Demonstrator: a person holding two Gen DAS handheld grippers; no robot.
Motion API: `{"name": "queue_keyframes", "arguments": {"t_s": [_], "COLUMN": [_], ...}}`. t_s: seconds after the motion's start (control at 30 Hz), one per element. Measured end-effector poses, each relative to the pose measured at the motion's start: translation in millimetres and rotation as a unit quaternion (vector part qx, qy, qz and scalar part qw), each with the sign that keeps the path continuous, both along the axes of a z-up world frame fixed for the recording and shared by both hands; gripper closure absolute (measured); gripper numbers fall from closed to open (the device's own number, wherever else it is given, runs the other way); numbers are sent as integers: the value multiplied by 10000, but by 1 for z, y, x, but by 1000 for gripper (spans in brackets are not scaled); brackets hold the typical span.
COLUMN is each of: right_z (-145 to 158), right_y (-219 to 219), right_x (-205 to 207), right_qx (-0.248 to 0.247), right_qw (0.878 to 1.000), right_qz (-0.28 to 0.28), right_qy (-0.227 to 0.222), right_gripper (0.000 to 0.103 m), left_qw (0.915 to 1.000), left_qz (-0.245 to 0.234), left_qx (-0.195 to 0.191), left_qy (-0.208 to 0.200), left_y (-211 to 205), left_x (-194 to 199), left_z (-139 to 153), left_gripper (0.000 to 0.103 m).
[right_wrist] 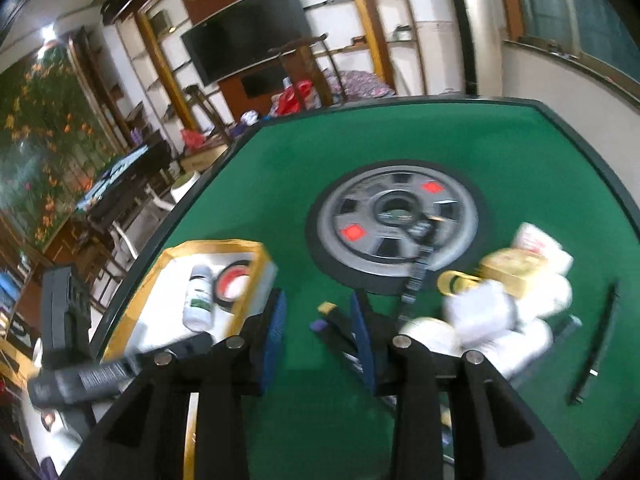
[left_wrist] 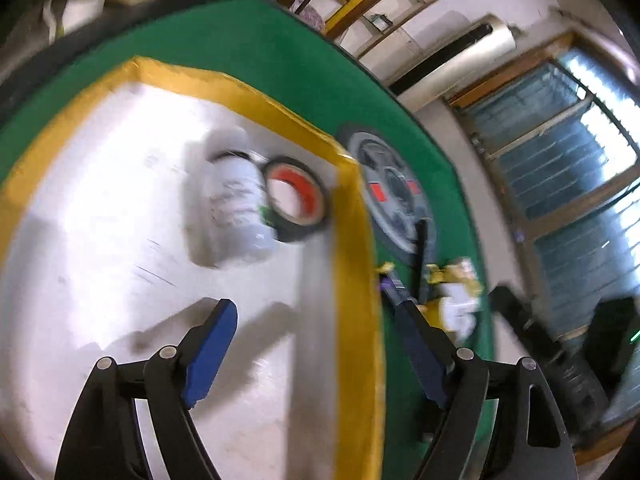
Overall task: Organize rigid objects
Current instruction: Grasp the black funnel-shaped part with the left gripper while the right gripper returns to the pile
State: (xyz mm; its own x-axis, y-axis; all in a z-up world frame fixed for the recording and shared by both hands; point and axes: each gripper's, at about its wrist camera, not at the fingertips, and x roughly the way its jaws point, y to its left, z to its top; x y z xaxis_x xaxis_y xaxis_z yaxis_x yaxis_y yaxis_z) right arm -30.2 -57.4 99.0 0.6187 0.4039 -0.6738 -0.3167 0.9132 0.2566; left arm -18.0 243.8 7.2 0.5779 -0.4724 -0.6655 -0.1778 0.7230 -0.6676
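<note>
1. Green felt bench [right_wrist: 280, 168] with a round grey hub [right_wrist: 394, 220] at its middle, red squares showing on it
2. White tray with a yellow-taped rim [left_wrist: 356, 264] on the bench, to the left of the hub in the right wrist view
3. Inside the tray, lying on its side: a white bottle [left_wrist: 236, 208] with a dark label band; just beside it, apparently touching, a roll of black tape with a red core [left_wrist: 296, 200] – both near the tray's far corner
4. Left hand-held gripper [left_wrist: 320, 316] over the tray's near part, blue pads spread wide, nothing between them – released
5. Right hand-held gripper [right_wrist: 318, 316] over bare green felt, pads partly apart, gripping nothing; a small dark item with yellow and purple ends [right_wrist: 326, 318] lying on the felt below the gap, too blurred to name
6. To the right of the right hand-held gripper, a blurred heap on the bench: a gold padlock [right_wrist: 492, 272], white rounded pieces [right_wrist: 480, 312], a white box with red print [right_wrist: 536, 240]
7. Black strap [right_wrist: 418, 276] running from the hub toward the heap
8. Thin black stick [right_wrist: 596, 344] on the felt, well apart at far right
</note>
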Motion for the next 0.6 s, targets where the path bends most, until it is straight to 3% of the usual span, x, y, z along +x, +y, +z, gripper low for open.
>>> {"name": "queue_keyframes", "arguments": {"t_s": [0.07,0.23,0.33,0.43,0.6], "right_z": [1,-10,-25,-40,-56], "right_y": [-25,-87,-117,-140,-168], "right_x": [-7,-19,-24,-29,-39], "right_qx": [28,131,210,394,617], "right_qw": [9999,9980,9962,9938,9908], "right_qz": [-159,-616,-835,-1007,-1152], "right_qy": [-49,-24,114,262,351], "right_gripper": [68,60,60,60,60], "left_qw": [9997,9950,9875,9807,9637], "left_qz": [22,-181,-650,-1136,-1848], "left_qx": [-17,447,996,1263,1834], "left_qy": [-235,-877,-1036,-972,-596], "left_y": [-5,-37,-83,-126,-200], "left_x": [-6,-22,-29,-35,-39], "left_z": [14,60,75,68,28], "left_gripper": [19,19,19,19,19]}}
